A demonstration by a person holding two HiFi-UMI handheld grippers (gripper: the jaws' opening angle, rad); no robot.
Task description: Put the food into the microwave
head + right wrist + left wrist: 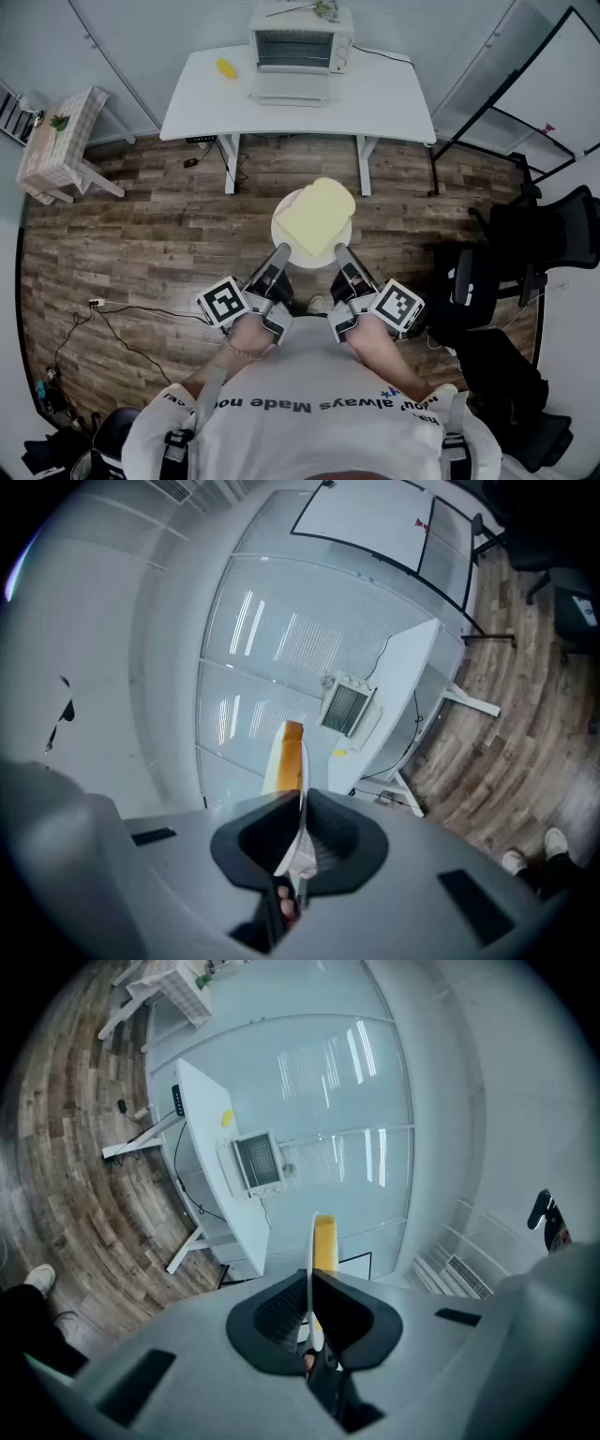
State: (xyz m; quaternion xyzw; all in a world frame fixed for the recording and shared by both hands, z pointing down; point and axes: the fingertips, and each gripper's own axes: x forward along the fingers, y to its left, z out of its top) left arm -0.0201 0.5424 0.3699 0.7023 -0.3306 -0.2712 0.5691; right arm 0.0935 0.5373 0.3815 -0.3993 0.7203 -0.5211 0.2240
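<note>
**Scene.** A white table (394, 103) stands across the top centre of the head view. The microwave (292, 49) sits at its far edge. The microwave door appears to be folded down toward the person, which would leave the cavity ready to load. A small yellow item (226, 68) lies on the table to the microwave's left and is not in the approach line.

**Task item.** The food is a slice of bread (317, 216) on a white plate (278, 230). It is held in mid-air at frame centre, above the wooden floor and well short of the table.

**Grippers.** The left gripper (281, 251) is clamped on the plate's near-left rim. The right gripper (342, 251) is clamped on the near-right rim. Each gripper view shows the thin rim pinched between closed jaws.

**Judgement.** The two-sided hold probably keeps the plate level so the bread cannot slide off. The carry is under way, and the plate has not yet been put in the microwave.
</note>
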